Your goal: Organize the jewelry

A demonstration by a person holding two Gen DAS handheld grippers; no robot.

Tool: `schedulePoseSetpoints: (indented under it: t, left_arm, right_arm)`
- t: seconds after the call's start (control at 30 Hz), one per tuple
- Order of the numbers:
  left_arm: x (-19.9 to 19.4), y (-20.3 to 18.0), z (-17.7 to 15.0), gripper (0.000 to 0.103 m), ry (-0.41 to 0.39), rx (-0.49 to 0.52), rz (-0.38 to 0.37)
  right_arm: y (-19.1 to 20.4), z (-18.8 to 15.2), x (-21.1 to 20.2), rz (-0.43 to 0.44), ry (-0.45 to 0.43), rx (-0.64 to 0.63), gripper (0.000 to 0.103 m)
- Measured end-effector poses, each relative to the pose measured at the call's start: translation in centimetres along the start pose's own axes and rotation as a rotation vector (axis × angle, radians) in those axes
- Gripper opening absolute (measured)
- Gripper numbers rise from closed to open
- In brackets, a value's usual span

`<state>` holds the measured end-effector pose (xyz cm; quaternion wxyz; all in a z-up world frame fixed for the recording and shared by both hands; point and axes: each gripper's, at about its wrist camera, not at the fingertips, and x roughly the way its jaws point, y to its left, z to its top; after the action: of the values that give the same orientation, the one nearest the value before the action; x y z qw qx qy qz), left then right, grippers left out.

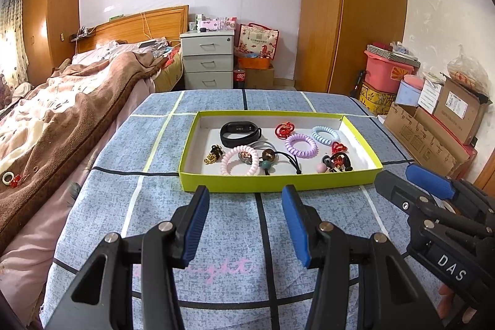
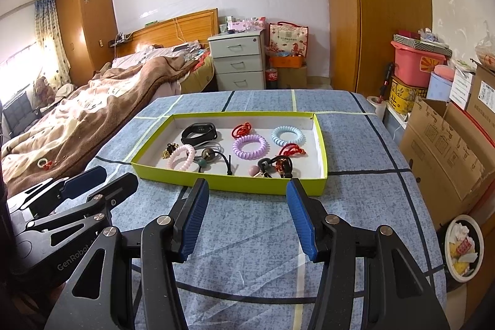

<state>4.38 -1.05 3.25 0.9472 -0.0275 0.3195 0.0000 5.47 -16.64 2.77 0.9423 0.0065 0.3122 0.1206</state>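
Both grippers hover over the blue patchwork cloth (image 1: pixel 235 225) on the table, short of the tray. The left gripper (image 1: pixel 244 225) has its blue pads spread wide with nothing between them; the right gripper (image 2: pixel 246 221) is likewise spread and empty. In the left wrist view the right gripper shows at 3 o'clock, beside the tray's near right corner.

The yellow-green tray (image 1: pixel 278 183) sits at 12 o'clock from both grippers and holds all the jewelry.

Inside the tray, left wrist view:
- black wristband (image 1: pixel 240 133) at the far left
- red knot charm (image 1: pixel 285 129) to its right
- light blue coil hair tie (image 1: pixel 325 134) at the far right
- purple coil hair tie (image 1: pixel 300 145) just beside the blue one
- pink coil hair tie (image 1: pixel 240 160) at the near left
- gold bead cluster (image 1: pixel 213 154) at 9 o'clock of the pink tie
- black elastic with beads (image 1: pixel 280 158) in the near middle, touching the pink tie
- second red charm (image 1: pixel 338 148) above a tangle of dark bead ties (image 1: pixel 335 163) at the near right

A ring and red bead piece (image 1: pixel 11 178) lies on the brown blanket (image 1: pixel 71 113), well apart at 9 o'clock.
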Motion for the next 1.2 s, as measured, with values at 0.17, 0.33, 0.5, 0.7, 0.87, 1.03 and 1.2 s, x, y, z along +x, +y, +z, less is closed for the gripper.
schedulePoseSetpoints:
  t: [0.17,0.33,0.5,0.7,0.87,1.03,1.2]
  left_arm:
    - [-0.07,-0.06,0.02,0.051,-0.001,-0.002,0.002]
    - [-0.09,-0.07,0.03,0.051,0.000,0.001,0.005]
    - [-0.19,0.04,-0.07,0.051,0.003,-0.003,0.008]
    - [-0.23,0.08,-0.08,0.051,0.004,0.000,0.015]
    - [-0.07,0.36,-0.14,0.051,0.006,-0.002,0.008]
    - [-0.09,0.22,-0.09,0.051,0.006,-0.002,0.014]
    - [0.01,0.09,-0.03,0.051,0.006,0.003,0.018]
  right_arm:
    - [-0.04,-0.01,-0.02,0.002,0.000,-0.001,0.053]
    - [-0.07,-0.11,0.06,0.001,0.001,-0.002,0.053]
    - [0.03,-0.19,0.15,0.005,0.000,-0.002,0.053]
    - [0.08,-0.18,0.14,0.003,-0.001,0.000,0.053]
    - [0.14,-0.36,0.14,0.003,-0.002,0.000,0.053]
    - [0.23,-0.43,0.14,0.004,-0.001,0.001,0.053]
    - [0.26,-0.59,0.18,0.004,0.000,-0.001,0.053]
